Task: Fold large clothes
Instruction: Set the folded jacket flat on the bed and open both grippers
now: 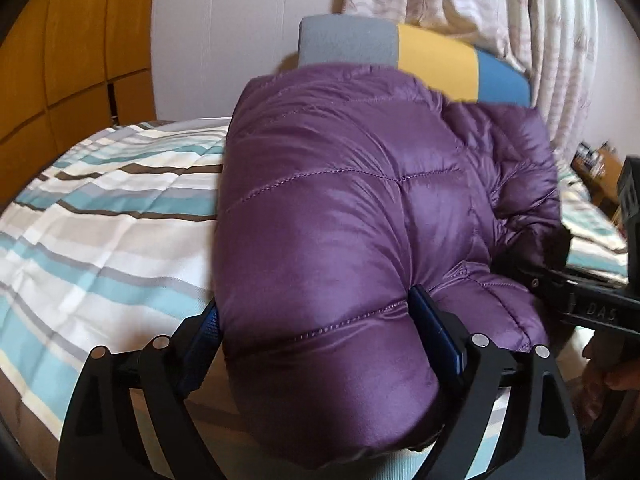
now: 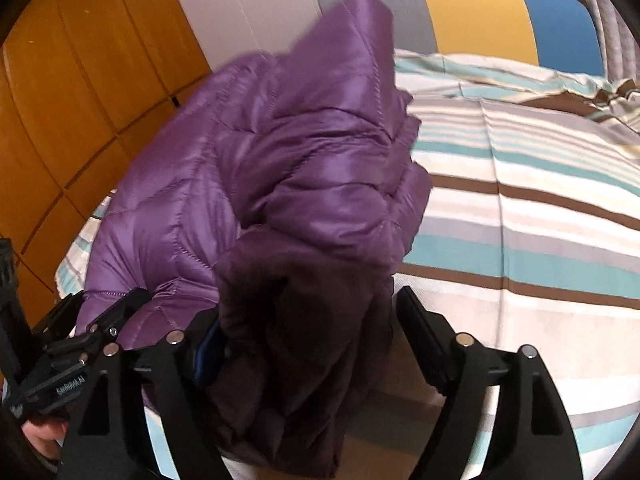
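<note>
A purple quilted puffer jacket (image 1: 340, 208) hangs bunched above the striped bed. My left gripper (image 1: 316, 320) is clamped on a thick puffy fold of it, a finger on each side. My right gripper (image 2: 308, 320) holds the jacket (image 2: 288, 168) by its dark fleece lining (image 2: 296, 340), which fills the gap between the fingers; the right finger stands slightly off the cloth. The right gripper's body shows at the right edge of the left wrist view (image 1: 592, 304). The left gripper's body shows at the lower left of the right wrist view (image 2: 60, 344).
The bed has a striped teal, white, grey and brown cover (image 1: 100, 220), also seen in the right wrist view (image 2: 540, 220). A grey, yellow and blue headboard cushion (image 1: 436, 56) stands at the far end. Orange wooden cabinets (image 1: 60, 60) stand left, curtains (image 1: 520, 12) right.
</note>
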A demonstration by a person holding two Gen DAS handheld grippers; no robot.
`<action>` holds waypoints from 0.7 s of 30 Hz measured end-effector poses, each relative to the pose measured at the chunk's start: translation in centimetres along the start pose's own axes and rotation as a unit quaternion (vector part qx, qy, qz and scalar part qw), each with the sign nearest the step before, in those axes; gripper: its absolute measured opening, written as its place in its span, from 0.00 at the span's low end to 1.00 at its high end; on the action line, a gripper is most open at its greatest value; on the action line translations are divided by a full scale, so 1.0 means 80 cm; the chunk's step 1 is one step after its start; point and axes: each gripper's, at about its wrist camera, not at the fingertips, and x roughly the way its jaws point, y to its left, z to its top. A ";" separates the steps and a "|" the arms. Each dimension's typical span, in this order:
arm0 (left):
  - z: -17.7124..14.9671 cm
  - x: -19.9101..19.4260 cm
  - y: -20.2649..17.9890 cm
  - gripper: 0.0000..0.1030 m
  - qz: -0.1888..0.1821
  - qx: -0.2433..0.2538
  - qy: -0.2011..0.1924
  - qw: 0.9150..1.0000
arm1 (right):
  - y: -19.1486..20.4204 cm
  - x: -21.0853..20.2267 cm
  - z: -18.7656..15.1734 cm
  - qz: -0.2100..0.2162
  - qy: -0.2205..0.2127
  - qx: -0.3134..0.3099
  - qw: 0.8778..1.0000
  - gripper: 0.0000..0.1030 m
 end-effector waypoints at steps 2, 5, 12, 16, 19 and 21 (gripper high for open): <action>0.004 -0.001 -0.007 0.87 0.019 0.016 -0.001 1.000 | -0.006 0.005 0.001 -0.009 0.001 0.004 1.000 0.84; 0.007 -0.016 -0.009 0.91 0.025 0.010 -0.010 1.000 | 0.008 -0.009 -0.006 -0.014 -0.017 0.006 1.000 0.87; -0.001 -0.070 0.000 0.97 0.045 -0.028 -0.019 0.998 | 0.030 -0.066 -0.039 -0.023 -0.043 0.001 0.999 0.98; -0.007 -0.101 -0.003 0.97 0.048 -0.030 -0.032 0.998 | 0.042 -0.093 -0.054 -0.024 -0.041 -0.006 0.999 0.98; -0.010 -0.125 -0.010 0.97 0.037 -0.030 -0.042 0.998 | 0.045 -0.111 -0.068 -0.029 -0.041 -0.009 0.999 0.98; -0.010 -0.139 -0.014 0.97 0.029 -0.030 -0.045 0.998 | 0.053 -0.127 -0.064 -0.031 -0.046 -0.012 0.998 0.98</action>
